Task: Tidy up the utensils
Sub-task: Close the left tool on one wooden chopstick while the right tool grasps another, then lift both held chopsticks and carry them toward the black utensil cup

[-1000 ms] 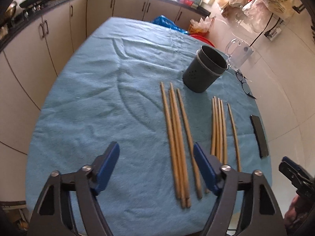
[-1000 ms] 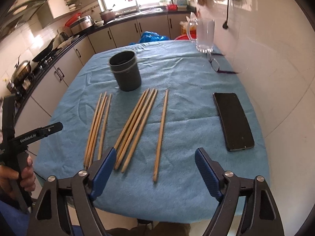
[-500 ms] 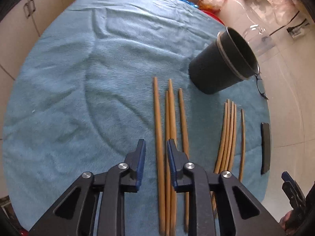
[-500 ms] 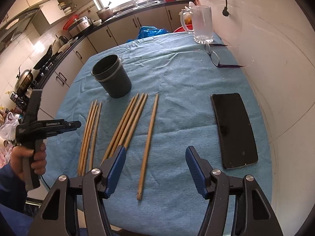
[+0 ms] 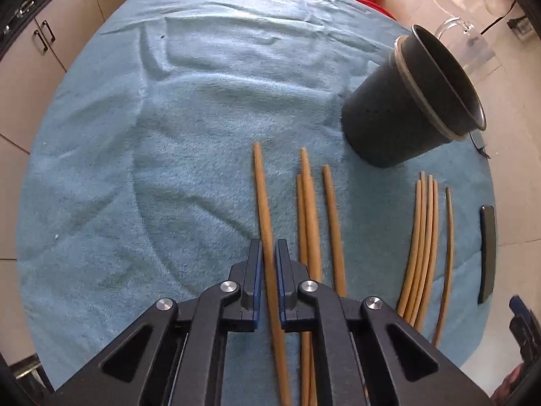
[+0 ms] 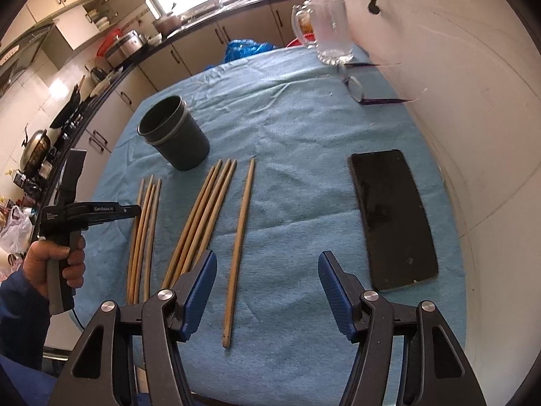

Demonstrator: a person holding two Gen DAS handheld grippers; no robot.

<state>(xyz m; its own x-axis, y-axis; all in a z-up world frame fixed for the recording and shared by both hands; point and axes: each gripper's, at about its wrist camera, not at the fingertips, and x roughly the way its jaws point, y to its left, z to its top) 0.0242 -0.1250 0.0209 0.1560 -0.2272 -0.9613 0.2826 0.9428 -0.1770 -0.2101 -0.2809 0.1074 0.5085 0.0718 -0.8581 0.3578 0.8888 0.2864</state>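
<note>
**Left gripper clamped on one chopstick; right gripper held apart above another**

The left gripper (image 5: 268,264) is pointed steeply down, and its blue ribbed pads are closed onto a single round wooden chopstick (image 5: 263,209), the leftmost of a loose group of four (image 5: 312,216). The stick runs straight ahead between the pads and is still seen lying along the blue terry towel (image 5: 189,108), whose pile is creased into soft folds ahead and to the left of the gripper. A dark, matt cylindrical holder (image 5: 402,118) with a pale band under its rim is stood ahead and to the right, its mouth free.

The right gripper (image 6: 267,291) is held with its jaws well apart, having just been narrowed, and nothing is pressed by them. A lone tapered chopstick (image 6: 240,243) is seen lying between the pads, closer to the left one. A bundle of four chopsticks (image 6: 206,216) is fanned just beyond the left pad. To the right, a flat glossy black phone (image 6: 392,216) is laid near the towel's edge, beside the tiled wall. In the same view, the left hand (image 6: 54,264), in a blue sleeve, is wrapped around its grip.
</note>
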